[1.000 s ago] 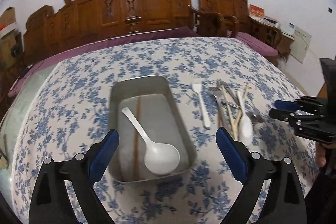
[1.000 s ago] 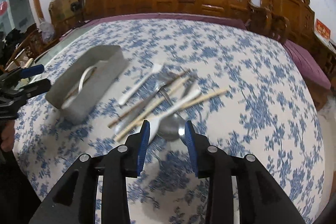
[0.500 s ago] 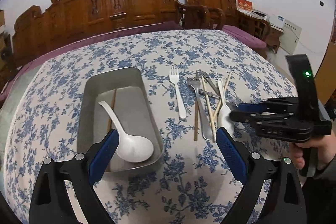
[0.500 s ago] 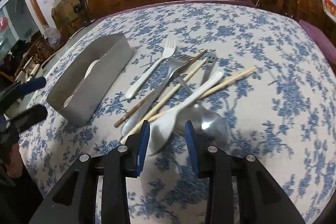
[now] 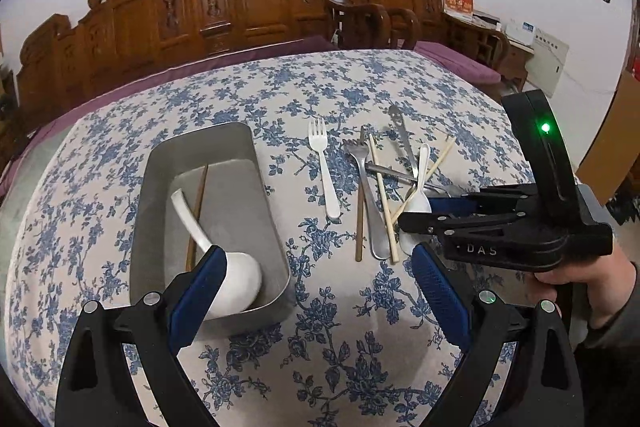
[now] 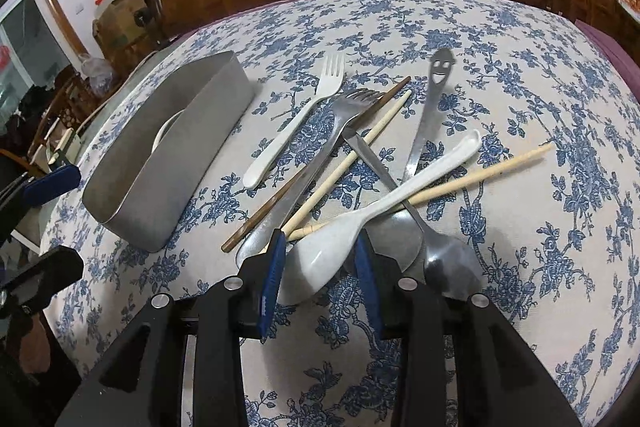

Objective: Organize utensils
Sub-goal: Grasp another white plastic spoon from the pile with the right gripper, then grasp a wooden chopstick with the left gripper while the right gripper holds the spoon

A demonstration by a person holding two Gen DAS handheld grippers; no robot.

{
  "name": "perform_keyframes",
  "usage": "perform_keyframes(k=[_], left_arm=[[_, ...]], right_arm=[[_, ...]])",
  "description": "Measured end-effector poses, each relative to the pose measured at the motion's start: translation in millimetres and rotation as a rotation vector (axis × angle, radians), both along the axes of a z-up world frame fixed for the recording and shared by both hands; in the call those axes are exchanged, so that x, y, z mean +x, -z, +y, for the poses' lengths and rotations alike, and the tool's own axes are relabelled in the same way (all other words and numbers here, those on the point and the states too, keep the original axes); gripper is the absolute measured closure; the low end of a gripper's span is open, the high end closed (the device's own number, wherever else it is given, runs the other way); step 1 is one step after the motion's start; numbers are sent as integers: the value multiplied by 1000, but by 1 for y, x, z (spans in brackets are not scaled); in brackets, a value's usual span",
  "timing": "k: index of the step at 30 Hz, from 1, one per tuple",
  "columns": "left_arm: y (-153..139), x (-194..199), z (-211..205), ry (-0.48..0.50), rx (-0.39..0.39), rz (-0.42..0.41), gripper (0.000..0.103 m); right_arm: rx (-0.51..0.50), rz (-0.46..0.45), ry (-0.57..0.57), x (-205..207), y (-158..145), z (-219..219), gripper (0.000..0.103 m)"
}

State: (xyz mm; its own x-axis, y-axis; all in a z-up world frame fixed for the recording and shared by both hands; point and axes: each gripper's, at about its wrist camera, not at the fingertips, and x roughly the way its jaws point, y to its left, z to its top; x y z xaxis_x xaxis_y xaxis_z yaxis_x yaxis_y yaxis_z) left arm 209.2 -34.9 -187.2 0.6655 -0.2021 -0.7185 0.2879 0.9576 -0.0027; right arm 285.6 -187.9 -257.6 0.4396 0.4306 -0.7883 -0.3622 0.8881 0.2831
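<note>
Spoon (image 6: 320,259) in white sits on the desk (image 6: 520,327) between your right hand-held gripper (image 6: 320,263) jaws, parted, not yet clamped. Tray (image 5: 156,167) holds one ladle and chopstick; the pile remains. Left hand-held gripper (image 5: 316,291) hangs wide, empty.

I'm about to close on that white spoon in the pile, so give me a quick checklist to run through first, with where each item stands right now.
1. Right gripper straddles the white spoon bowl: ok.
2. Right gripper closed on the spoon: not ok, gaps show at both pads.
3. Spoon free to lift: not ok, its handle lies across a pale chopstick and a metal spoon.
4. Tray has room: ok, it holds only a white ladle and a brown chopstick.
5. Left gripper out of the way: ok, open and empty near the tray.
6. Pads touching the cloth: cannot tell.
</note>
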Motion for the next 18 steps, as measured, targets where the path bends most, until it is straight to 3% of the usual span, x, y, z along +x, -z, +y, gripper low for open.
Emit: perform_keyframes(k=[7,18], left_arm=[[6,-1,-6,-2,15,10,13],[9,1,-32,35,2,49,14]], right_arm=[[74,15,-2,0,-12,-12,95],[96,-39,3,4,-39,-42,96]])
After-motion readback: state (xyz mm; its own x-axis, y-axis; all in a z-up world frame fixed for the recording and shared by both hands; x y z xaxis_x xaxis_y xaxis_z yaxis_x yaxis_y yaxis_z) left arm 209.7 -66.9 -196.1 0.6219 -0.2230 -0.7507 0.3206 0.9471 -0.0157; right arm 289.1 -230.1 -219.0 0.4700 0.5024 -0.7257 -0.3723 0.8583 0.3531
